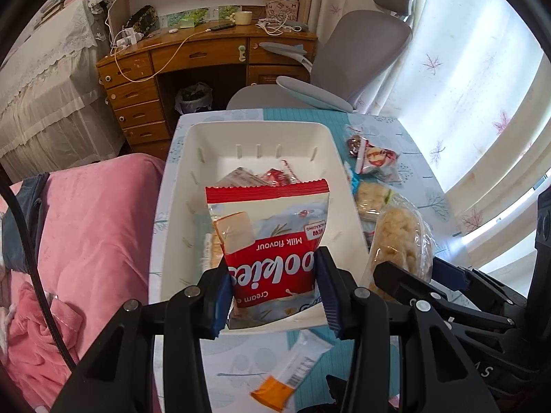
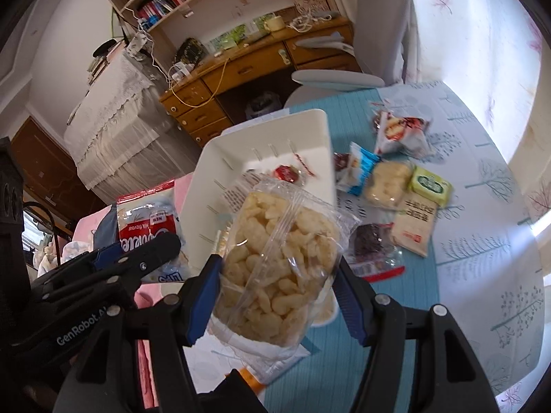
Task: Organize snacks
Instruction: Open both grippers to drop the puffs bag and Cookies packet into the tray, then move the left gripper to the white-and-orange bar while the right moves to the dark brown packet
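Observation:
My left gripper (image 1: 273, 287) is shut on a red and white cookies bag (image 1: 272, 230), holding it over the near end of the white bin (image 1: 179, 186). The bin holds a few small snacks, among them a red wrapped one (image 1: 275, 176). My right gripper (image 2: 277, 297) is shut on a clear bag of puffed rice snacks (image 2: 279, 268), held above the bin's near right corner (image 2: 303, 127). That bag also shows in the left wrist view (image 1: 399, 241). The cookies bag shows at the left in the right wrist view (image 2: 148, 223).
Loose snacks lie on the blue tablecloth (image 2: 465, 241) right of the bin: a red-white pack (image 2: 403, 130), a green box (image 2: 430, 186), a beige packet (image 2: 413, 227), a dark cookie pack (image 2: 372, 244). An orange-white sachet (image 1: 289, 375) lies near me. Pink bedding (image 1: 86, 234) is left; a grey chair (image 1: 344, 51) is beyond.

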### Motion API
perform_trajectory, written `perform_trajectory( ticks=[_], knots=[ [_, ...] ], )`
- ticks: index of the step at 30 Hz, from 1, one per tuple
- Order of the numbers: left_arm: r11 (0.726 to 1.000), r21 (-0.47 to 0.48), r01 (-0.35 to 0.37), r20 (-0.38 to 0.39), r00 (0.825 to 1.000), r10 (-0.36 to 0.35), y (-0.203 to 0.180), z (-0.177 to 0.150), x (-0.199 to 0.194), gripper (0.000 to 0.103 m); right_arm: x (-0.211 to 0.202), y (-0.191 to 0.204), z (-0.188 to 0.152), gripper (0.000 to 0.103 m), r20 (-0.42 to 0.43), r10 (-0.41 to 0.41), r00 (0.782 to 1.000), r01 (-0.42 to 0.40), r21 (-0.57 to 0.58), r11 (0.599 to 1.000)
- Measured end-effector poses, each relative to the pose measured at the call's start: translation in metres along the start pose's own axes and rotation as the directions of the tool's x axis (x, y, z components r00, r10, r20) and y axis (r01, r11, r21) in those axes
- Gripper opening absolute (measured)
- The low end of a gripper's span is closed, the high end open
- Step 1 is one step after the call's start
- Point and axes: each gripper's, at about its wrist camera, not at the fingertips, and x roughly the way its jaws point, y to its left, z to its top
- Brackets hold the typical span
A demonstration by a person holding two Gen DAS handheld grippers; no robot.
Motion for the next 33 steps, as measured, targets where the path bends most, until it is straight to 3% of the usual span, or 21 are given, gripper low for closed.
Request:
perform_trajectory(
  ticks=[5,6,9,12,23,33],
  knots=[
    [1.000,-0.006,0.011,-0.012,1.000,-0.011,0.016,-0.001,0.003,0.044,0.011,0.010,-0.003,0.064,0.001,0.013,1.000,-0.013,0.008,1.000],
    [1.000,-0.007,0.008,-0.018,1.000,-0.008,0.018,-0.001,0.004,0.047,0.012,0.011,-0.004,0.064,0.001,0.009,1.000,-0.009,0.010,1.000],
    [0.999,-0.035,-0.032,-0.042,0.999,0.031,0.027,-0.002,0.010,0.070,0.019,0.010,-0.005,0.067,-0.030,-0.015,0.999,0.016,0.023,1.000],
    [0.997,-0.069,-0.019,-0.057,0.998,0.015,0.035,-0.004,0.014,0.077,0.020,0.004,-0.006,0.075,-0.035,-0.023,0.999,0.025,0.050,0.998],
    [0.996,-0.086,-0.017,-0.078,0.997,0.010,0.027,-0.013,0.013,0.078,0.007,-0.007,-0.008,0.076,-0.025,-0.037,0.999,0.039,0.050,0.998],
    [0.976,-0.209,-0.064,-0.116,0.992,0.041,0.020,-0.034,0.010,0.078,-0.007,-0.037,-0.011,0.076,-0.048,-0.059,0.997,0.059,-0.007,0.998]
  ],
)
